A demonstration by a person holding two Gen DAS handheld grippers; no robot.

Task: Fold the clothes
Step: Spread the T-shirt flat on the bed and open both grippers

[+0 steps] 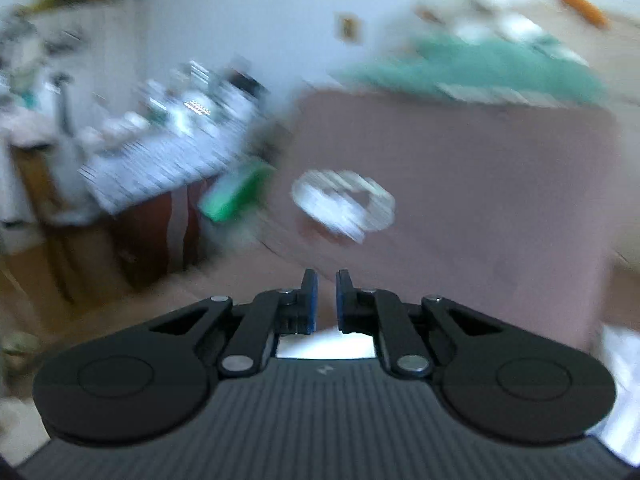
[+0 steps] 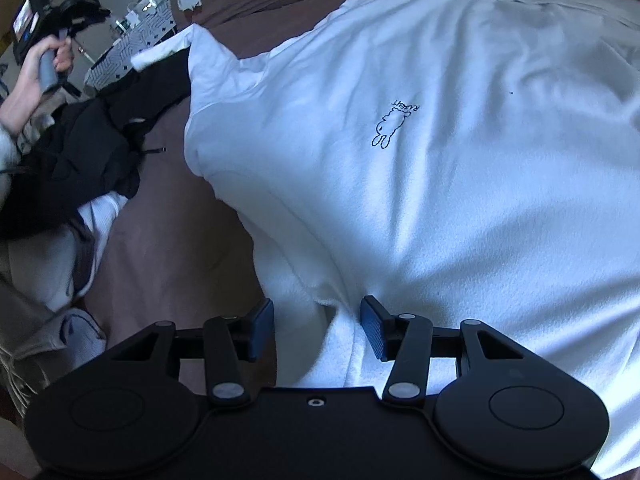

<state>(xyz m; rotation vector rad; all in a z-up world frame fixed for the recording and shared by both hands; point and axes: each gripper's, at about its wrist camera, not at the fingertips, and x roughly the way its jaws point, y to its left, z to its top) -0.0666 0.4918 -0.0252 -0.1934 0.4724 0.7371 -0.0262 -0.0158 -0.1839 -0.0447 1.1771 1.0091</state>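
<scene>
A white T-shirt (image 2: 400, 184) with a small rabbit outline drawing (image 2: 394, 122) lies spread on a brown bed sheet (image 2: 172, 248). My right gripper (image 2: 318, 328) is open and low over the shirt's near edge, and a ridge of white cloth rises between its fingers. The left wrist view is motion-blurred. My left gripper (image 1: 327, 300) is up in the air, its pads nearly together with only a thin gap and nothing in it. It faces a brown pillow (image 1: 460, 200) with a white print. In the right wrist view a hand (image 2: 44, 60) holds the left gripper (image 2: 76, 12) far to the left.
A black garment (image 2: 80, 152) lies crumpled left of the shirt, with grey and white clothes (image 2: 60, 264) below it. A table with a patterned cloth (image 1: 160, 160) stands beside the bed, cluttered with small items. Green fabric (image 1: 480, 68) lies behind the pillow.
</scene>
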